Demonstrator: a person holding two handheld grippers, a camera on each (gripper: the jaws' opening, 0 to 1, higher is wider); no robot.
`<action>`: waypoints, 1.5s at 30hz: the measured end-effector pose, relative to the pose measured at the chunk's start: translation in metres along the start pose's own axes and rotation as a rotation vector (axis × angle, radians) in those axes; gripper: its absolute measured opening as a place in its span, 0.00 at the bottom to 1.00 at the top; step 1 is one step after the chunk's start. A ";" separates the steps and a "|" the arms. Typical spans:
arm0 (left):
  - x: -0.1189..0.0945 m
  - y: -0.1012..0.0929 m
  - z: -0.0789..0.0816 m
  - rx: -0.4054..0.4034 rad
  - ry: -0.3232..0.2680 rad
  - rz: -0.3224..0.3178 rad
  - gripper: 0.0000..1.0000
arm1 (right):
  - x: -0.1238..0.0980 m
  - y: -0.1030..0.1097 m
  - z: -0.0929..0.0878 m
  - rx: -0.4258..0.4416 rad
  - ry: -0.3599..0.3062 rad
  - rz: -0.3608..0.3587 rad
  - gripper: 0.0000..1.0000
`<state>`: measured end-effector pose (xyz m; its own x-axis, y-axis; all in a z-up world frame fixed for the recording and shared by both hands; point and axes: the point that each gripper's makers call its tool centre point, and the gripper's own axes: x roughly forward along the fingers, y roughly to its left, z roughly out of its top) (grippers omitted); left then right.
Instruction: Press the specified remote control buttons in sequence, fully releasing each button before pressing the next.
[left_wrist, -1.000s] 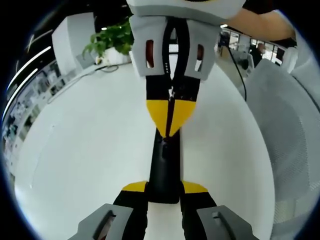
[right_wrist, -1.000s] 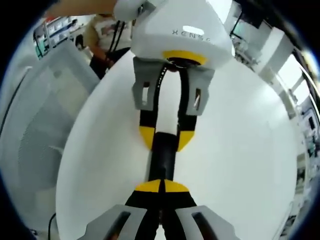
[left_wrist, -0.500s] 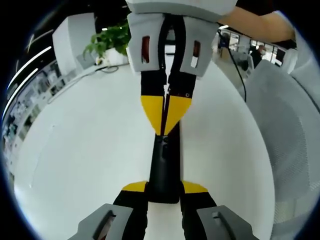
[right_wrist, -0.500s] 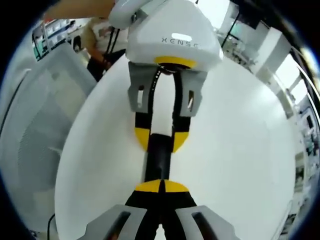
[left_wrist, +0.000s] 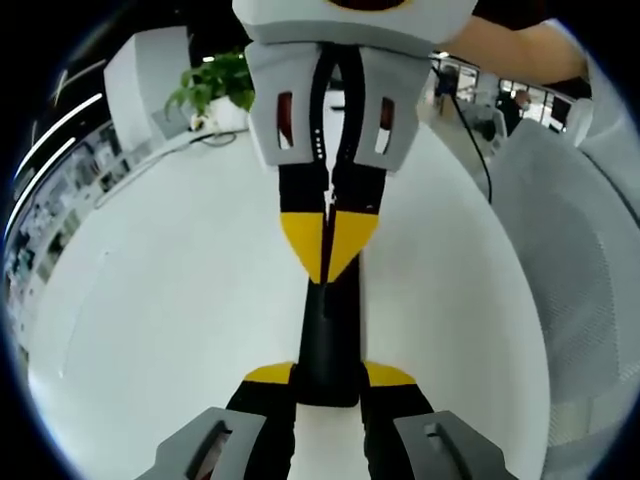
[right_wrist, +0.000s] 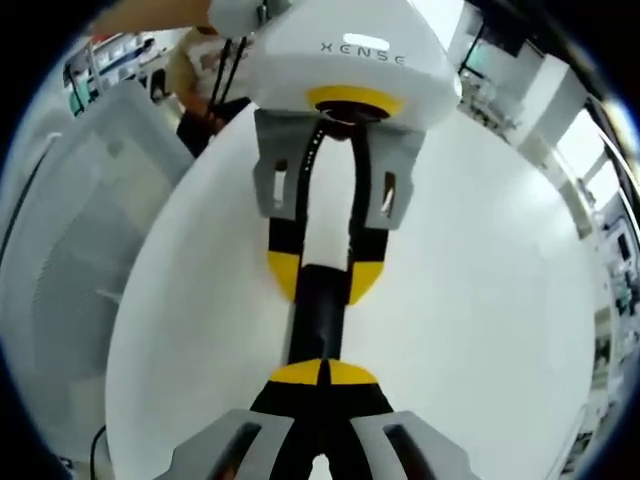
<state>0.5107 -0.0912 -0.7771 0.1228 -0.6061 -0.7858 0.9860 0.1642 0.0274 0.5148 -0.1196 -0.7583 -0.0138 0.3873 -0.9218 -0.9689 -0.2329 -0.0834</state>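
Observation:
A slim black remote (left_wrist: 328, 340) lies lengthwise above the white table, and my left gripper (left_wrist: 327, 375) is shut on its near end, one yellow tip on each side. In the left gripper view my right gripper (left_wrist: 328, 268) reaches in from the top, shut, with its yellow point resting on the remote's far part. The right gripper view looks the other way along the remote (right_wrist: 318, 315). There my right gripper (right_wrist: 322, 372) is shut with its tips on the remote's near end, and the left gripper (right_wrist: 324, 278) clamps the remote beyond. The buttons are hidden.
The round white table (left_wrist: 170, 300) spreads under both grippers. A potted plant (left_wrist: 215, 80) stands at its far edge with a cable beside it. A grey mesh chair (left_wrist: 575, 250) is close on one side, also in the right gripper view (right_wrist: 70, 230). A person's arm (left_wrist: 520, 45) holds the right gripper.
The right gripper has shifted slightly sideways and its point has dipped a little along the remote. The left gripper still clamps the remote in the same place.

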 end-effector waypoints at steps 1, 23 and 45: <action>0.000 0.000 0.000 0.000 0.000 0.000 0.23 | 0.001 0.000 0.000 -0.001 -0.001 0.001 0.00; 0.001 0.000 -0.001 0.001 -0.001 0.001 0.24 | 0.012 0.003 -0.005 -0.018 0.019 0.032 0.00; 0.001 0.001 0.000 0.002 -0.006 -0.003 0.24 | 0.014 0.002 -0.006 -0.012 0.083 0.054 0.00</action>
<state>0.5114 -0.0913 -0.7778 0.1208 -0.6115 -0.7820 0.9866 0.1610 0.0265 0.5143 -0.1204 -0.7737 -0.0452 0.2990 -0.9532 -0.9642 -0.2627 -0.0367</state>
